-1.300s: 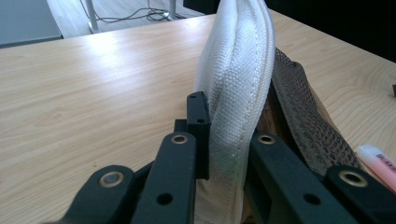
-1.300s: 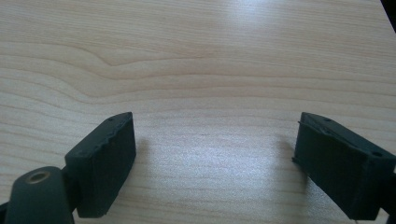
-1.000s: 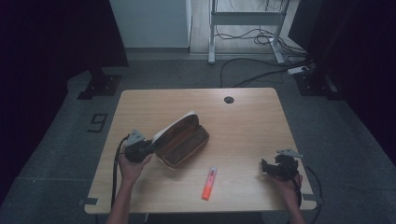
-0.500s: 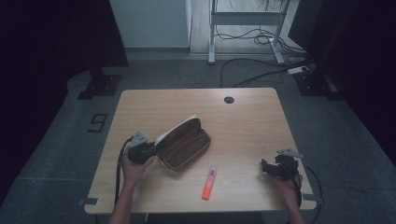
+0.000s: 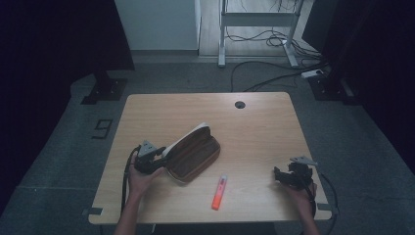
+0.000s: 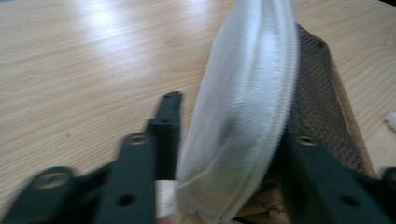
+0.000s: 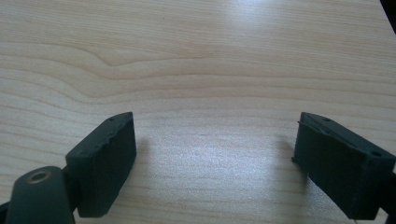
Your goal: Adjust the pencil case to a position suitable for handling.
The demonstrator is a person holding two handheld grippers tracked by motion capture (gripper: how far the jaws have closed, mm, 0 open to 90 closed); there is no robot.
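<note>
— On the table's [image 5: 254,122] near-left part: pencil case [image 5: 193,155], long axis slanting away and rightward, white zipped flap [image 6: 243,107] raised between left gripper's [image 5: 155,157] parted jaws — gripped or only straddled? Couldn't tell.

— And right gripper [image 5: 283,176]?

— Well apart at near right edge — gaped wide, held nothing. Orange marker [image 5: 219,192] between, nearer the case.
</note>
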